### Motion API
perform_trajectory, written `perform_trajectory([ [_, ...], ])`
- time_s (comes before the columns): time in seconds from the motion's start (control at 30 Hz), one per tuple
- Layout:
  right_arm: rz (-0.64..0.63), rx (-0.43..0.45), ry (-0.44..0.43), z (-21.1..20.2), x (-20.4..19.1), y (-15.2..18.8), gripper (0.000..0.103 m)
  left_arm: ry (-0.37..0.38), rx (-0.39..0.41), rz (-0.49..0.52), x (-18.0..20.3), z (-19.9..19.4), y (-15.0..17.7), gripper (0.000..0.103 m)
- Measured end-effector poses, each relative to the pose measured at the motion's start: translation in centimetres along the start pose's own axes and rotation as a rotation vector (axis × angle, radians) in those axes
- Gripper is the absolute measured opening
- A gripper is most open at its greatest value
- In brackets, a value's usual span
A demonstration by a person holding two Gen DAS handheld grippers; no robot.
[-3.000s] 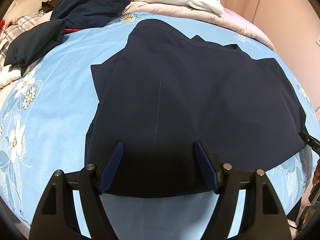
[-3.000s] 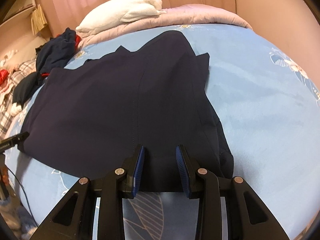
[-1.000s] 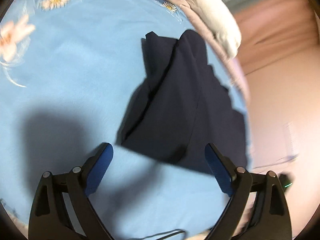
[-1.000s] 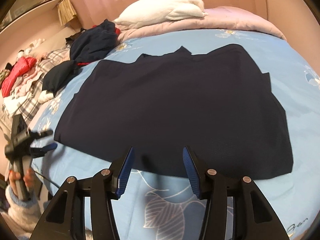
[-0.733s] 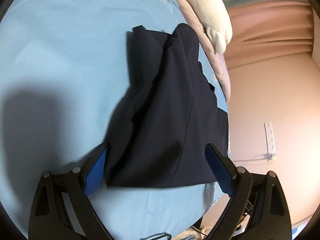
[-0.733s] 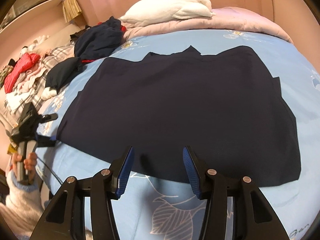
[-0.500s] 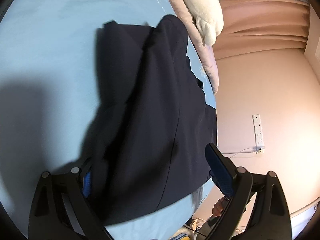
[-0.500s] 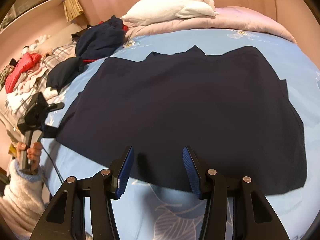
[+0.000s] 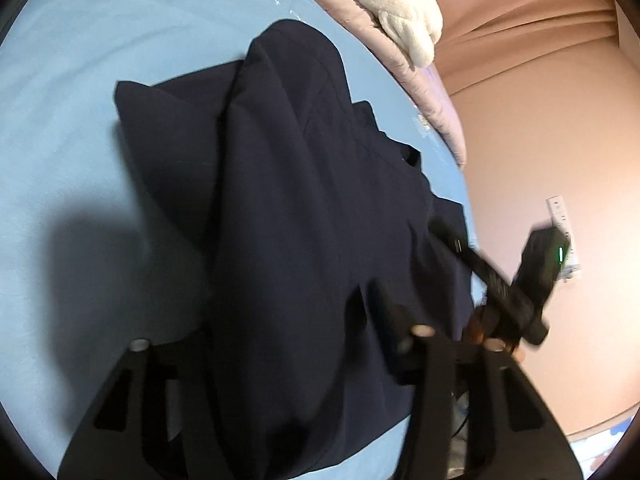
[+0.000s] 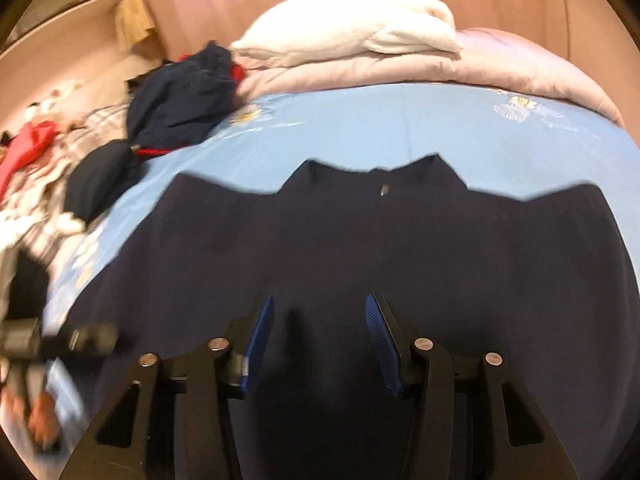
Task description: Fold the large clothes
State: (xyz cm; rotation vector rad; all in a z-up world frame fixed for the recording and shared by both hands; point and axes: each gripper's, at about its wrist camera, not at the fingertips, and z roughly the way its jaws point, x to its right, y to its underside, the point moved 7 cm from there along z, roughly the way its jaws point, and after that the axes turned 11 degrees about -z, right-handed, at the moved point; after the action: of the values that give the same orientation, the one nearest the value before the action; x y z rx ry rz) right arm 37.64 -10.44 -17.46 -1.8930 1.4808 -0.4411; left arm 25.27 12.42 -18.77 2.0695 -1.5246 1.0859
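A large dark navy garment (image 9: 300, 160) lies spread on the light blue flowered bedsheet (image 9: 60, 100). My left gripper (image 9: 284, 304) is at one side edge of it. Its jaws are closing and still wide apart, with cloth bunched between them and draped over the left finger. In the right wrist view the garment (image 10: 400, 240) lies collar away from me. My right gripper (image 10: 319, 300) hangs over its near part, jaws closing, blue pads apart, cloth beneath them. Each gripper shows blurred in the other's view: the right gripper (image 9: 448, 236), the left gripper (image 10: 104, 336).
A white folded blanket (image 10: 352, 28) and a pale pink quilt (image 10: 500, 68) lie at the head of the bed. A heap of dark clothes (image 10: 180, 96) and a red garment (image 10: 28, 144) sit at the left. A wall socket (image 9: 560, 220) is beyond the bed edge.
My left gripper swung in over the garment's side edge and its jaws narrowed around cloth. My right gripper slid forward over the hem, and its jaws narrowed a little.
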Motion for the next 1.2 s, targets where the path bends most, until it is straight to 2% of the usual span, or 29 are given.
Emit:
perform_trajectory([
  [0.03,0.01,-0.008,0.01,0.9,0.3,-0.6,0.03,-0.006,0.007,0.009,0.2,-0.2,0.1,0.036],
  [0.1,0.02,-0.074,0.054,3.0,0.9,-0.8,0.023,-0.019,0.034,0.042,0.6,-0.8,0.3,0.027],
  [0.17,0.027,-0.141,0.057,4.8,1.3,-0.2,0.016,-0.021,0.057,0.072,1.4,-1.2,0.4,0.025],
  [0.2,0.018,-0.144,0.065,5.2,1.4,0.0,0.014,-0.02,0.068,0.091,2.0,-1.3,0.5,0.025],
  [0.23,0.002,-0.142,0.081,5.2,1.5,0.0,0.008,-0.025,0.079,0.109,2.6,-1.5,0.5,0.025],
  [0.37,0.011,-0.188,0.065,3.9,1.3,0.3,0.007,-0.052,0.112,0.153,4.2,-2.0,0.8,0.024],
  [0.5,-0.061,-0.1,0.007,-1.3,-0.8,1.4,0.008,-0.058,0.142,0.2,6.0,-3.0,1.5,0.024],
  [0.63,-0.108,-0.077,-0.075,-6.8,-3.6,6.1,0.008,-0.074,0.159,0.246,7.8,-3.4,2.0,0.024],
  [0.7,-0.142,-0.081,-0.067,-8.3,-4.7,8.5,0.008,-0.086,0.167,0.264,8.5,-3.4,2.3,0.024],
  [0.83,-0.201,-0.147,-0.066,-8.3,-6.4,12.0,0.008,-0.119,0.184,0.292,9.8,-3.3,2.9,0.024],
  [0.97,-0.31,-0.161,0.014,-6.7,-8.1,14.0,0.008,-0.148,0.194,0.312,11.2,-2.7,3.3,0.025],
  [1.07,-0.28,-0.147,-0.034,-6.4,-8.2,14.2,0.008,-0.187,0.201,0.343,12.5,-1.9,3.9,0.024],
  [1.2,-0.107,-0.092,-0.21,-8.9,-6.3,13.8,0.008,-0.227,0.216,0.403,15.2,-0.9,4.9,0.023],
])
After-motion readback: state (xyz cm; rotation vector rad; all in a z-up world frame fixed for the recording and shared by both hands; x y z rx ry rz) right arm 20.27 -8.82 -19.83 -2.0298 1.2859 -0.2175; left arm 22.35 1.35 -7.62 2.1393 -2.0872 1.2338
